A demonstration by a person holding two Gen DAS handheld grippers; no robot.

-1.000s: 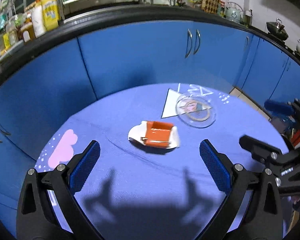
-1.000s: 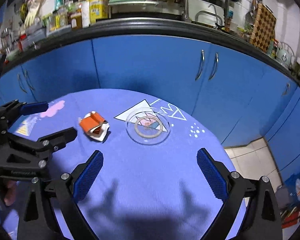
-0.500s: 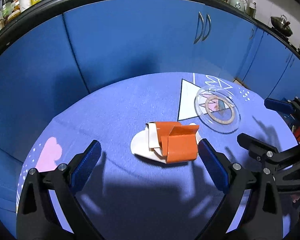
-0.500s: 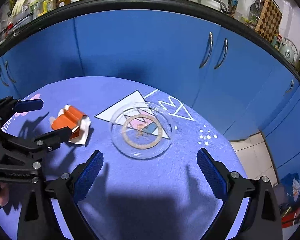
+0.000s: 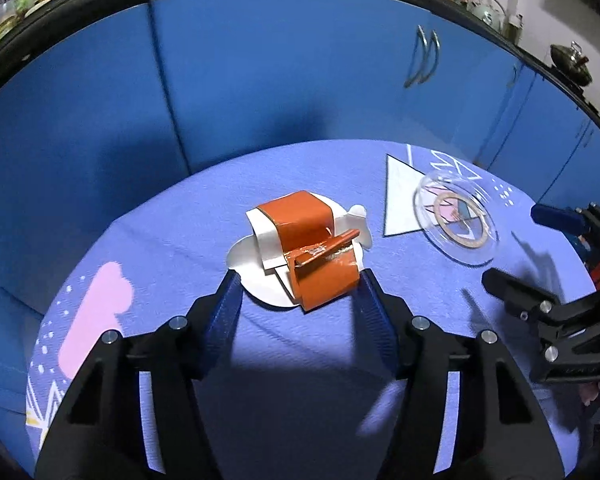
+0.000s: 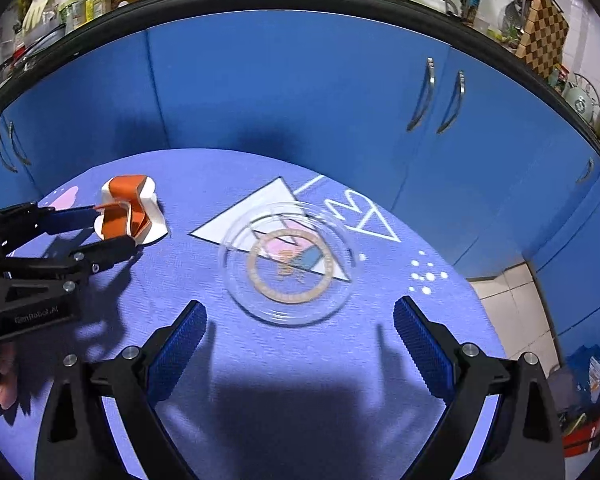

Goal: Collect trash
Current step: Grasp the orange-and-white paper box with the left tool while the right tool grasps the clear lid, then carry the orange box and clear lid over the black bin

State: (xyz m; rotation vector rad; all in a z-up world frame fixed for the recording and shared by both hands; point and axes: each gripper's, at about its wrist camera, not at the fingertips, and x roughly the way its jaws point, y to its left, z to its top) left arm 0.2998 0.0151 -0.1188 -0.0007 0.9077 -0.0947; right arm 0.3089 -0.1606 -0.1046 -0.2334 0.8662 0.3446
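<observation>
Left wrist view: the left gripper [image 5: 298, 296] points down at a round table covered by a blue patterned cloth [image 5: 172, 240]. Its jaws have just been closing, and a crumpled orange-and-white paper carton [image 5: 304, 252] now lies between the blue pads; the pads flank the near end of the carton, the right pad appearing to touch its orange flap, while firm pressure on both sides cannot be told. The carton sits just above the view's centre, resting on the cloth. At 2 o'clock from the carton, well apart from it, lies a clear glass plate [image 5: 456, 220] over a printed white triangle. The right gripper [image 5: 540, 256] enters at 3 o'clock.

Right wrist view: the right gripper [image 6: 300, 332] hangs released, its jaws wide apart and nothing between them, with the glass plate [image 6: 288, 264] just beyond the fingertips at 12 o'clock. The carton [image 6: 130, 212] lies at 10 o'clock, with the left gripper [image 6: 104, 228] straddling it. Blue cabinet doors [image 6: 300, 92] curve behind the table.
</observation>
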